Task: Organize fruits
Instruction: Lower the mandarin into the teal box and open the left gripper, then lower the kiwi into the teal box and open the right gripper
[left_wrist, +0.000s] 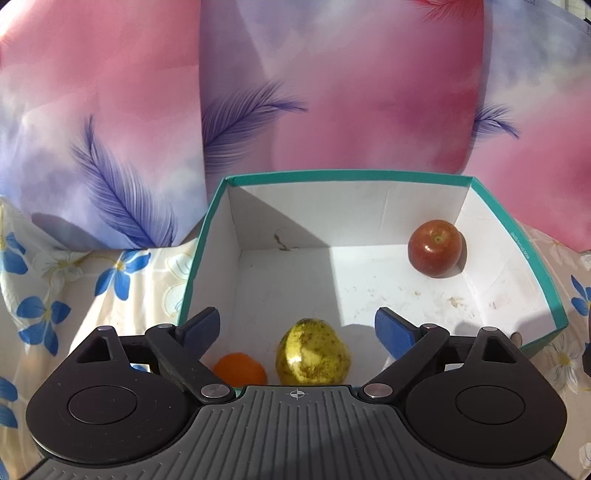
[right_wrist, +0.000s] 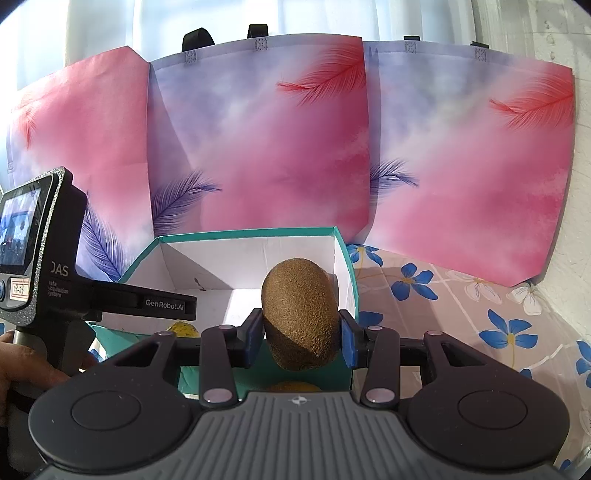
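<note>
In the left wrist view a white box with a teal rim (left_wrist: 207, 236) holds a red apple (left_wrist: 435, 248) in its far right corner, a yellow speckled pear (left_wrist: 313, 352) near the front wall and an orange fruit (left_wrist: 240, 369) beside it. My left gripper (left_wrist: 297, 326) hangs open above the pear, its blue pads wide apart and touching nothing. In the right wrist view my right gripper (right_wrist: 302, 334) is shut on a brown kiwi (right_wrist: 300, 317), held upright in front of the same box (right_wrist: 347, 266). The left gripper's body (right_wrist: 44, 251) shows at the left.
Pink and lilac feather-print bags (right_wrist: 266, 147) stand right behind the box. A floral cloth (right_wrist: 480, 325) covers the surface around it. A hand (right_wrist: 22, 365) grips the left tool's handle. Another rounded yellow-brown fruit (right_wrist: 293, 387) peeks out under the kiwi.
</note>
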